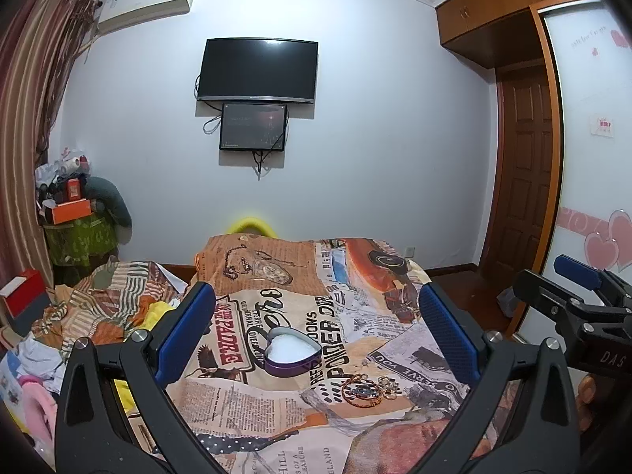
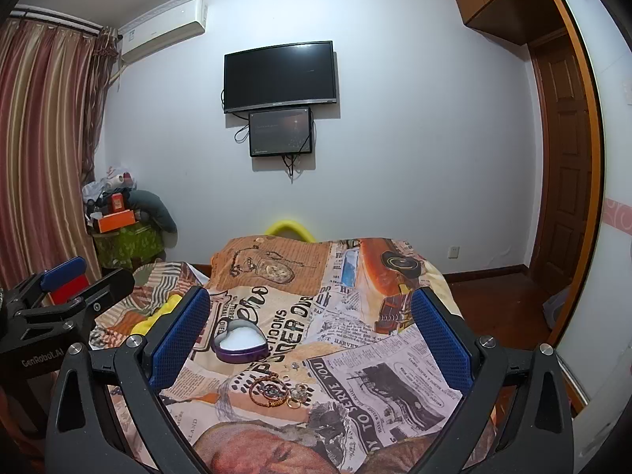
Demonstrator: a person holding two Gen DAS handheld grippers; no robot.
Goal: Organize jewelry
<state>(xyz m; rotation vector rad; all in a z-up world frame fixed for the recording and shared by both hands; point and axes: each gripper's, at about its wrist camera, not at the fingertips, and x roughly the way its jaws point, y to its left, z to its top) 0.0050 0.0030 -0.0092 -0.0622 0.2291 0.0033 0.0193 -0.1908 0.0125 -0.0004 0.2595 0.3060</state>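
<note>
heart-shaped tin lying open on the bed, purple wall, white lining facing up, lid nowhere in sight. just nearer than the tin and a little to its right, a small heap of jewelry on the newspaper-print bedspread: a coppery bangle ringing a dark beaded piece, with a few small gold rings touching its right side. same heap in the right wrist view, jewelry apart from the tin, bangle leftmost, rings beside it. left tongs spread wide above the bedspread, blue pads either side of the tin, nothing between them, touching nothing. right tongs likewise spread wide and empty, hovering over the bed with the tin toward the left pad; also visible from the left wrist as right tongs well to the right of the tin. beyond the tin, on the far wall, a dark television with a smaller screen hung directly under it. far left of the tin, striped curtains and a cluttered green stand.
</note>
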